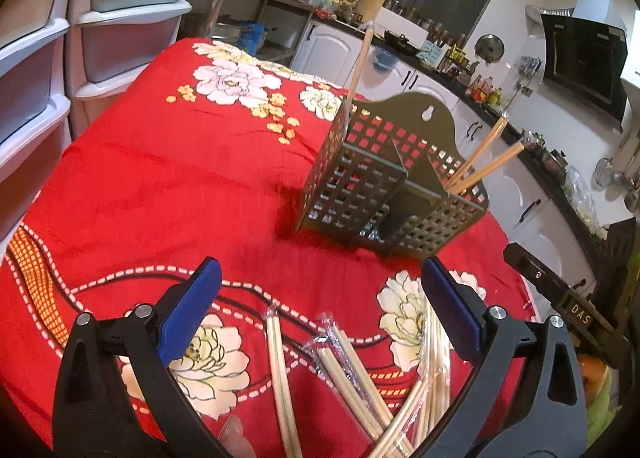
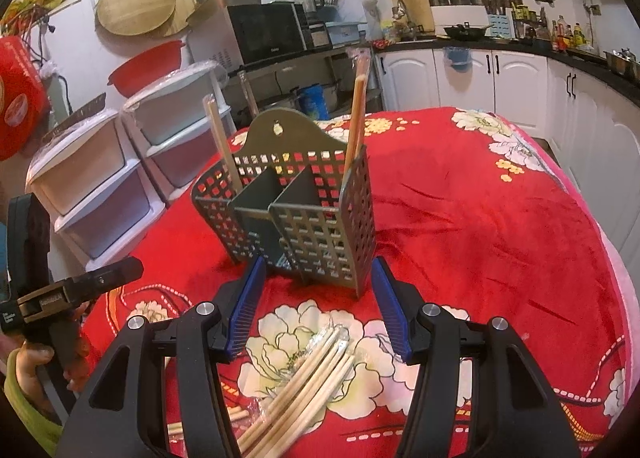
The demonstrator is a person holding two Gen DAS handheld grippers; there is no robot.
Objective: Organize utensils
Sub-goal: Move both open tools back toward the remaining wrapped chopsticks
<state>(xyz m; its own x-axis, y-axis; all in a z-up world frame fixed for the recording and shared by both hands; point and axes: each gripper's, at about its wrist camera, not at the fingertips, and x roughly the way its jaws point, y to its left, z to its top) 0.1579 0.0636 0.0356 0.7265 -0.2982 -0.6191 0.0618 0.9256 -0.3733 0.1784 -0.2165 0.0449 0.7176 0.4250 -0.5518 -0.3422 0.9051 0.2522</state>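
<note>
Both jaws spread, empty: left gripper (image 1: 320, 314), right gripper (image 2: 318, 306). Wrapped chopsticks (image 2: 304, 382) look light, stiff, film slippery; pinch mid-shaft. Caddy (image 2: 296, 214) light, tippy.

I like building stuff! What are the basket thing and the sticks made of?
Holder basket: probably plastic, matte grey-green, molded with square holes and a hanging slot.
Chopsticks: likely bamboo or wood, pale tan and unpainted, some in crinkly clear wrappers.
</note>
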